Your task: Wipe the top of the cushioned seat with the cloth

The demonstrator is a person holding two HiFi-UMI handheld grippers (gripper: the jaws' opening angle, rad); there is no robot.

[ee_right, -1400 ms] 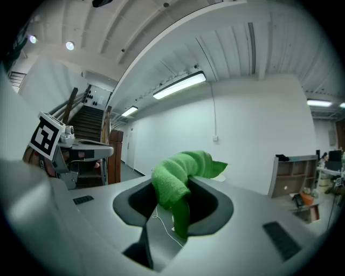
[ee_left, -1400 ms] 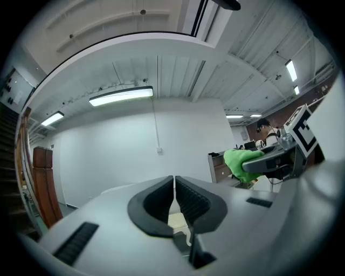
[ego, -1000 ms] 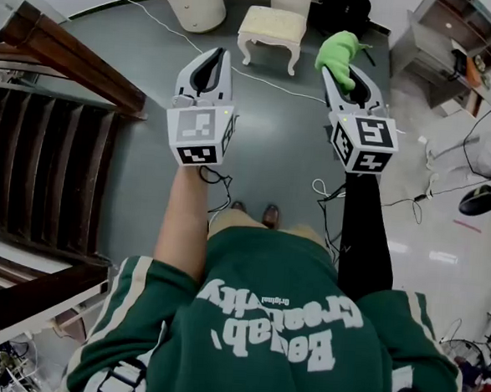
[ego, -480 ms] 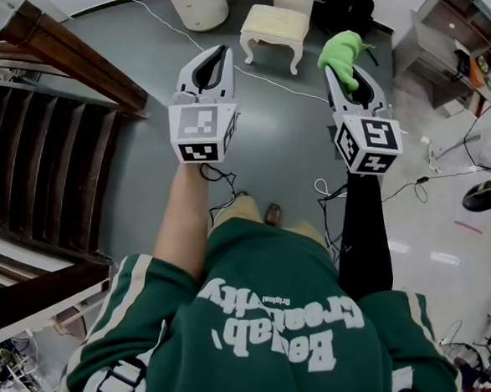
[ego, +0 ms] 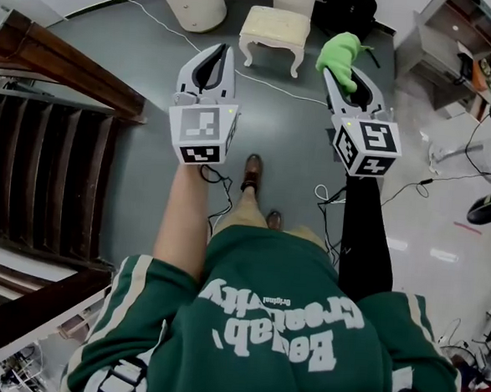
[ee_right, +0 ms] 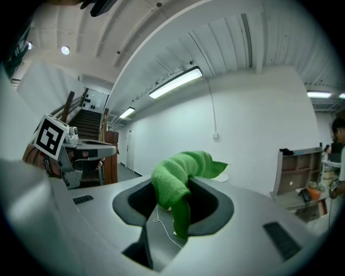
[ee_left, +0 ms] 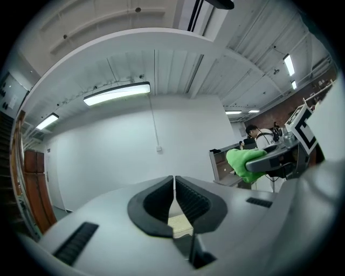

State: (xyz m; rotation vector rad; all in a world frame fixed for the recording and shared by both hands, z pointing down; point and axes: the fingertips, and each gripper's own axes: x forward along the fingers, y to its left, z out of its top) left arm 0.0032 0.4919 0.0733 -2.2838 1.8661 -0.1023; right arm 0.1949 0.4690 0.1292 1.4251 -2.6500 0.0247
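Head view: the cushioned seat sits on the floor well ahead, with both arms held out level side by side. The right gripper pinches the green cloth, which looks soft, light and floppy, so I'd grab it by the bunched middle. Left gripper view: the left gripper has its jaws pressed together, empty. Right gripper view: jaws clamped on the cloth, tail drooping.
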